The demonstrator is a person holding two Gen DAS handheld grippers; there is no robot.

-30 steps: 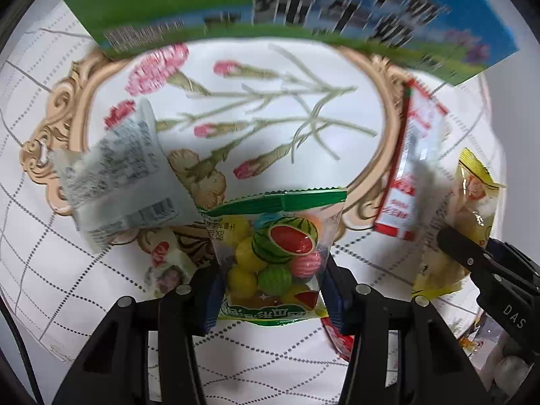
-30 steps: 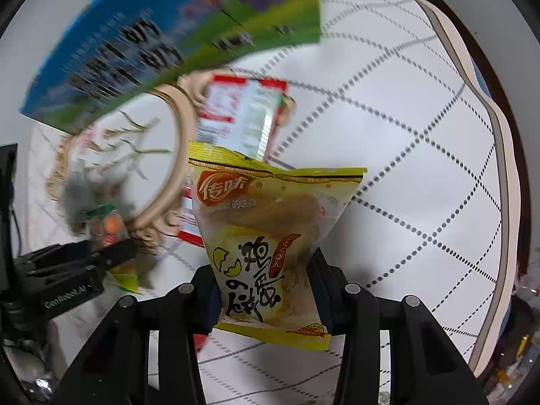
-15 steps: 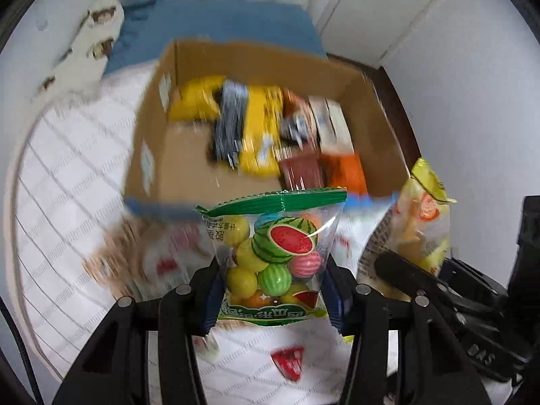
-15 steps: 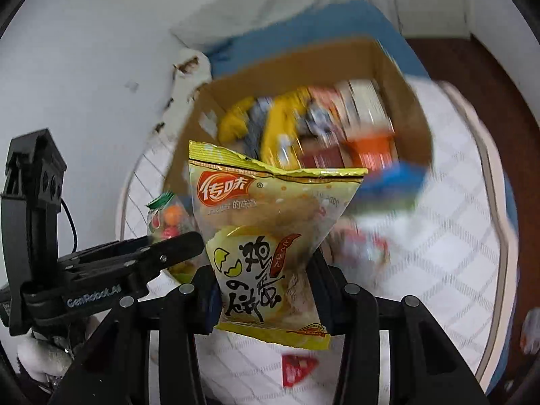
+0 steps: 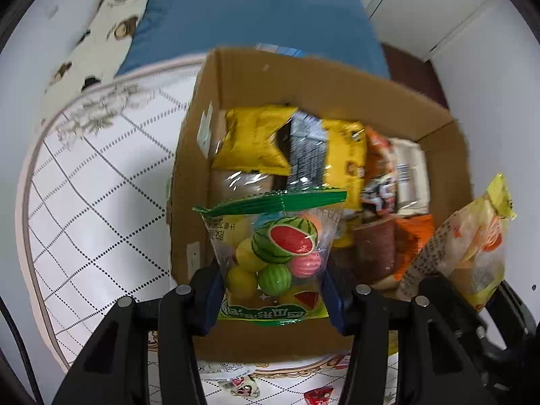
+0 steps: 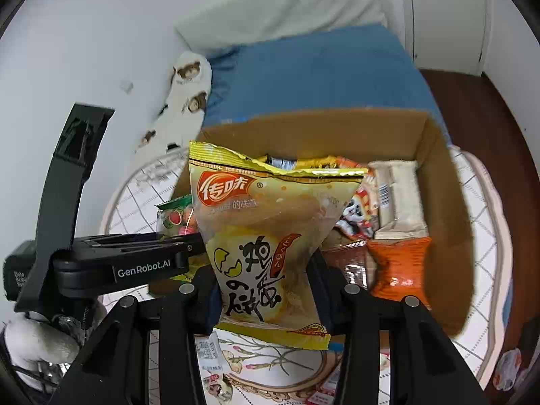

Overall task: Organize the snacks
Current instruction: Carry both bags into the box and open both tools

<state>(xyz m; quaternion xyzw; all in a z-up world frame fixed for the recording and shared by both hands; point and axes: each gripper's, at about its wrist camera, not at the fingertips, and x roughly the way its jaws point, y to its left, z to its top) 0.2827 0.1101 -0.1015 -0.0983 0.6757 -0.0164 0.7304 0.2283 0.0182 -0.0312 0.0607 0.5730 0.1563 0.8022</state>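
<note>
L gripper [image 5: 273, 290]: clamped on fruit-candy bag [image 5: 275, 249], held upright for drop.
R gripper [image 6: 266, 290]: pinching egg-cracker bag [image 6: 270, 236].
Box [image 5: 192, 175]: 12 o'clock, part-full, both aimed there.

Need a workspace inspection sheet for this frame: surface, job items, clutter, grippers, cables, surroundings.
Surface: white tablecloth with dotted grid and a floral centre print.
Job's things: open cardboard box partly filled with snack packs; fruit-candy bag and yellow cracker bag, both held near the box's front edge.
Clutter: small loose snack packets on the cloth in front of the box.
Grippers: left hand-held gripper shut on the fruit-candy bag; right hand-held gripper shut on the yellow cracker bag.
Cables: thin dark cable at the left view's lower left edge.
Surroundings: blue bed, patterned pillow, white cabinet doors.
</note>
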